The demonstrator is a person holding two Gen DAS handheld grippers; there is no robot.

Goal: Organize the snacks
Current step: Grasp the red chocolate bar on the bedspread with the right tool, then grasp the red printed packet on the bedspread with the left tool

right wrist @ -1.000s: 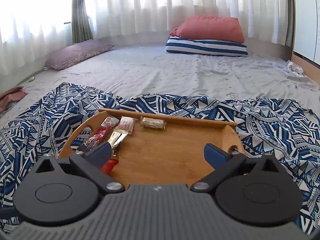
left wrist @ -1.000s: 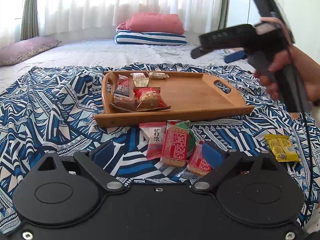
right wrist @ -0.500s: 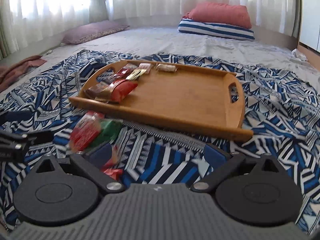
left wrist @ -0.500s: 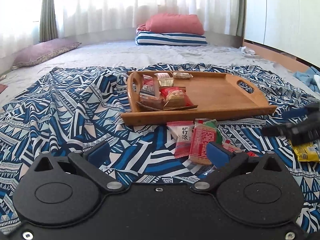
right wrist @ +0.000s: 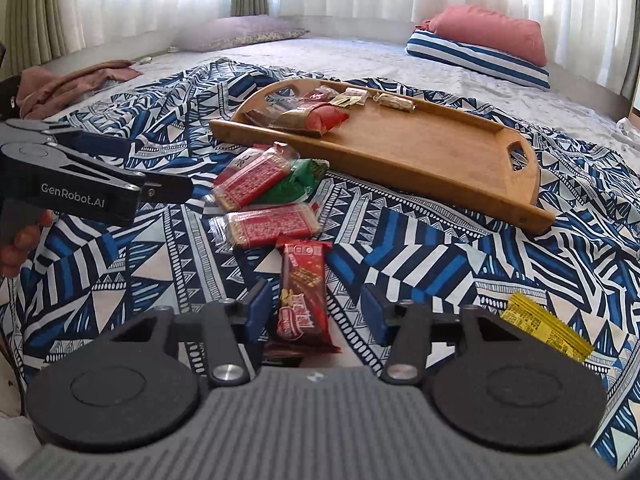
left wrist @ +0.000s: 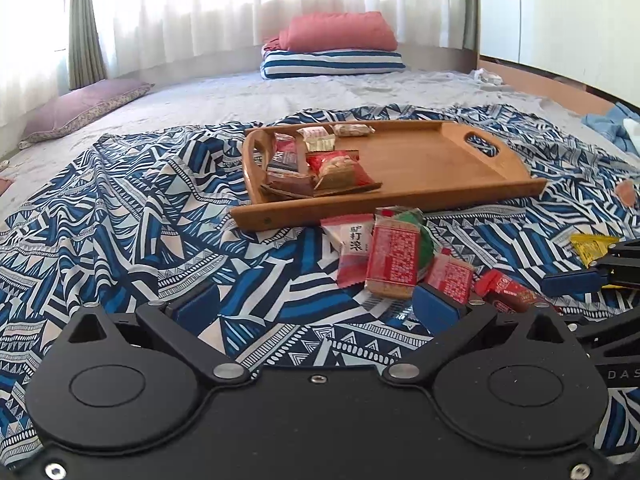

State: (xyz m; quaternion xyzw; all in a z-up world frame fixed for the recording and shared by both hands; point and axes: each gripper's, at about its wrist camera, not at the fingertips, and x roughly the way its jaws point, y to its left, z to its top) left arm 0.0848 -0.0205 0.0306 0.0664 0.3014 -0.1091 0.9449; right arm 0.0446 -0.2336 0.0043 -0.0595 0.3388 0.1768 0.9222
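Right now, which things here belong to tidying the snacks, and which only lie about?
Belong to the job:
- wooden handled tray
- brown-red wafer bar, between the closing right jaws
- red biscuit packs
- yellow snack packet

Just lying about:
- pink pillow
- purple cushion
- crumpled brown cloth

The left hand-held gripper (right wrist: 168, 188) carries the white text "GenRobot.AI" on its black side. The letters "DAS" stand on the right hand-held gripper (left wrist: 618, 374), at the picture's edge. The pink packet (left wrist: 354, 246) shows Chinese characters, "驴打滚".
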